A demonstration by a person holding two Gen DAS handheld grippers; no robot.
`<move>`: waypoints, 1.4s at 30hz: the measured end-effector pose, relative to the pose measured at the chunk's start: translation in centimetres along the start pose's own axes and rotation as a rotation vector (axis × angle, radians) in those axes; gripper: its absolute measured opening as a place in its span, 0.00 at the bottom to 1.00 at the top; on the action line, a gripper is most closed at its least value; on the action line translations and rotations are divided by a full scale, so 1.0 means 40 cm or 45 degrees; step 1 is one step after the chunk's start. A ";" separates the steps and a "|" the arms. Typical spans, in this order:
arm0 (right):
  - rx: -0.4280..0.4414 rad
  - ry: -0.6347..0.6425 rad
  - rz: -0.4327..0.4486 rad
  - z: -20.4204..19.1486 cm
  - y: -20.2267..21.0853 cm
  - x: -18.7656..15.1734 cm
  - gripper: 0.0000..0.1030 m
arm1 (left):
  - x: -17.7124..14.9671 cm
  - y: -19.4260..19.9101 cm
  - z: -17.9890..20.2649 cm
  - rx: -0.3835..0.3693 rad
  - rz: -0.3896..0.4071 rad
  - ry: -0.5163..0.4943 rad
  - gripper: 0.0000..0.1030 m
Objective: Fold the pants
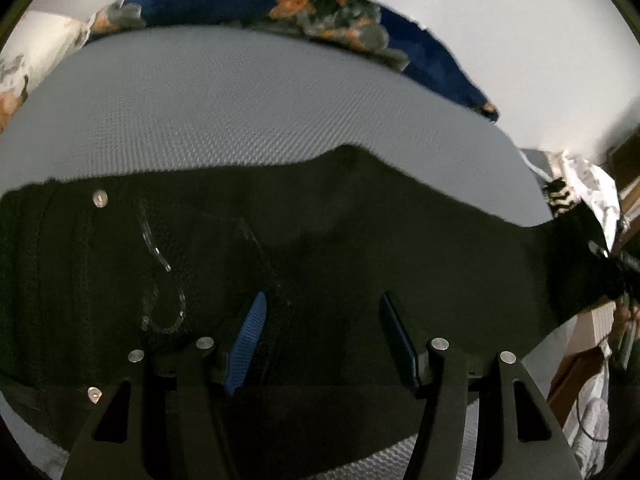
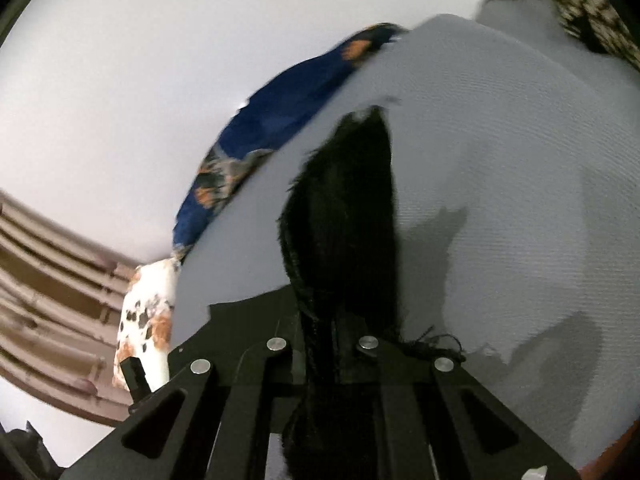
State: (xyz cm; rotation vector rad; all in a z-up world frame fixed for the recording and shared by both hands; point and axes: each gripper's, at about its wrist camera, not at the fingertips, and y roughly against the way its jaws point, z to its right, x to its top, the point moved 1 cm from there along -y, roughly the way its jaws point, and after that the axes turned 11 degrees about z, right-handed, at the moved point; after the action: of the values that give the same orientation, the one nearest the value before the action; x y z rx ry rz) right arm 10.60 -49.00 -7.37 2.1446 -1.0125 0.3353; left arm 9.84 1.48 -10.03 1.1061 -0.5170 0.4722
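Observation:
Black pants [image 1: 320, 248] lie flat across a grey textured bed surface [image 1: 240, 112], waistband and metal button [image 1: 99, 199] at the left, the leg running off to the right. My left gripper [image 1: 324, 304] is open just above the pants, its blue-padded fingers [image 1: 250, 332] spread over the cloth, holding nothing. In the right wrist view my right gripper [image 2: 332, 344] is shut on the black pant leg end [image 2: 344, 208], which is bunched and lifted off the grey surface [image 2: 500, 200], with frayed threads beside the fingers.
A blue, orange and grey patterned blanket [image 1: 328, 12] lies along the far edge of the bed; it also shows in the right wrist view [image 2: 280, 128]. A white patterned pillow [image 2: 146, 320] sits at the corner. Furniture and clutter [image 1: 592, 200] stand at the right.

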 end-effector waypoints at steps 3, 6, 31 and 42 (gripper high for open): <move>0.012 0.062 -0.046 -0.085 -0.061 -0.030 0.07 | 0.009 0.041 -0.010 -0.033 0.051 0.010 0.58; 0.039 0.120 -0.118 -0.156 -0.146 -0.075 0.08 | 0.014 0.073 -0.025 -0.066 0.092 0.042 0.58; 0.076 0.449 -0.485 -0.405 -0.491 -0.411 0.33 | 0.015 0.098 -0.070 -0.265 0.067 0.115 0.58; -0.066 0.267 -0.214 -0.258 -0.286 -0.322 0.43 | -0.003 -0.054 0.013 -0.541 -0.321 0.274 0.58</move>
State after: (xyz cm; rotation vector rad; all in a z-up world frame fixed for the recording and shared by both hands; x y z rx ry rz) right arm 11.47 -29.56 -12.43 2.0806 -0.7106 0.4372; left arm 10.95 0.16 -11.46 0.6888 -0.2658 0.2404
